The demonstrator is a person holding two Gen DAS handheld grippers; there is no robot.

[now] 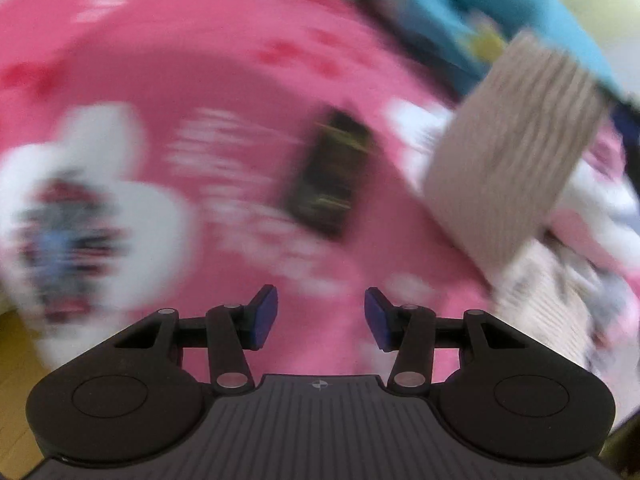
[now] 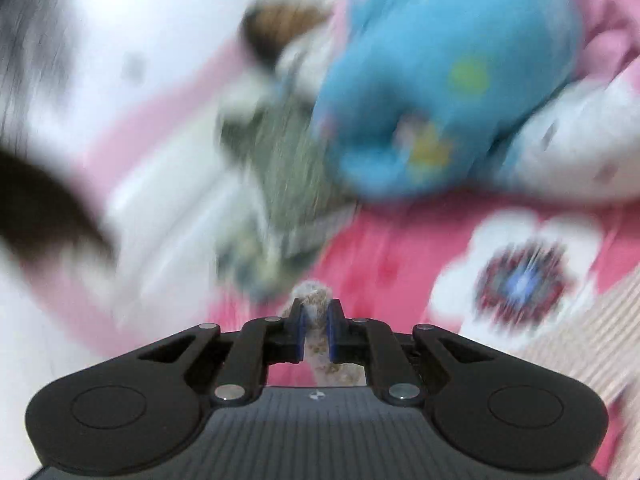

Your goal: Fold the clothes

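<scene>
Fingers of the right gripper [image 2: 316, 330] were clenched on a tuft of beige cloth [image 2: 313, 304], which poked out past the blue pads [image 2: 331, 334] and ran back between them toward the gripper body. Fingers of the left gripper [image 1: 321, 318] stood released, well apart, with nothing between the pads and only the pink bedspread [image 1: 200, 60] showing in the gap.

Both views were heavily smeared. In the left view a beige ribbed garment [image 1: 508, 148] hung at the right, raised above the bedspread, with more of the same ribbed cloth lying crumpled below it; this was probably the piece the right gripper held, though the blur left that unsure. A dark rectangular thing [image 1: 330, 172], perhaps a phone or remote, lay on the pink spread near the middle. A white flower print [image 1: 80, 192] sat at the left, and a blue garment [image 1: 500, 0] lay along the far edge.

In the right view the blue garment [image 2: 436, 76] was heaped beyond the fingers, with a grey-green cloth [image 2: 288, 176] just beside it on its left. A white flower print [image 2: 520, 276] showed at the right on the pink spread, and ribbed beige cloth [image 2: 592, 344] lay at the lower right edge.
</scene>
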